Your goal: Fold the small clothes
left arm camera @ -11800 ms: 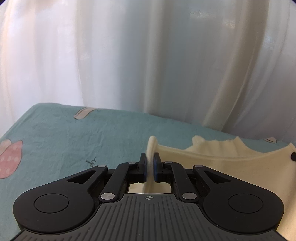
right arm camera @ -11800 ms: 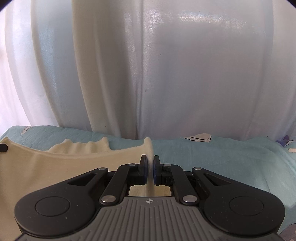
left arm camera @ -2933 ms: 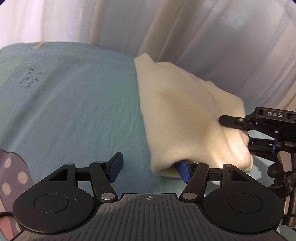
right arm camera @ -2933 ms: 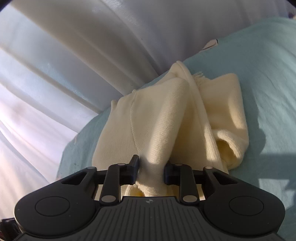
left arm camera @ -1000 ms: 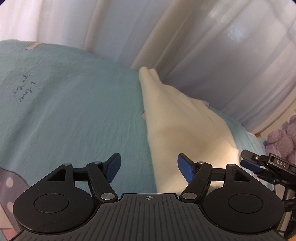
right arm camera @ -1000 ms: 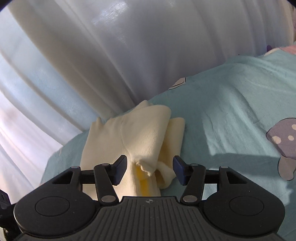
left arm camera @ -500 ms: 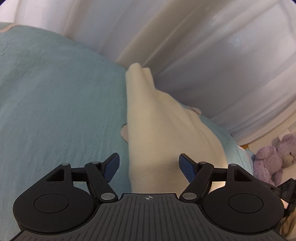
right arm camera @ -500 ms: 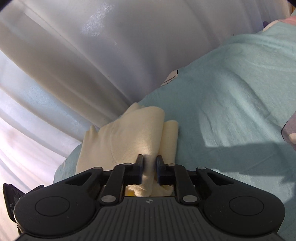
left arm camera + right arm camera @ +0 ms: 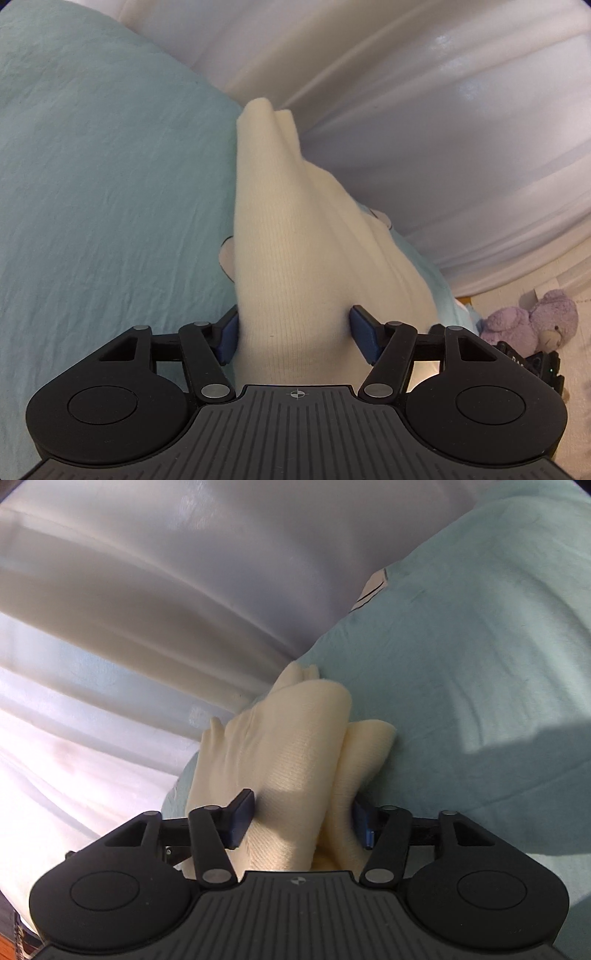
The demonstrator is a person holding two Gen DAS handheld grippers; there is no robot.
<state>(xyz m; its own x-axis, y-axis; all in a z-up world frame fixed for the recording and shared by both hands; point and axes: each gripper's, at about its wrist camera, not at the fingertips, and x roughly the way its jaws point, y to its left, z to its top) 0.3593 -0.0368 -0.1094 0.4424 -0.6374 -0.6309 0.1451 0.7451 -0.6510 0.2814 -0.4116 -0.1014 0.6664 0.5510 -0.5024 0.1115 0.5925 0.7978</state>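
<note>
Fingers, left gripper (image 9: 293, 332): closing, blue pads flanking the near end of the cream knit garment (image 9: 295, 229), cloth bunched between them. Fingers, right gripper (image 9: 303, 821): opening, the garment's other folded edge between its pads. Garment: folded lengthwise, lying on the teal bedsheet (image 9: 92, 184), far end against the white curtain (image 9: 424, 110). Handling, judged: pinch all layers together at both ends and keep them level, or the fold will slip. Clearance: curtain crowds the far side; open sheet lies nearer. Purple plush toy (image 9: 532, 321) well apart.
</note>
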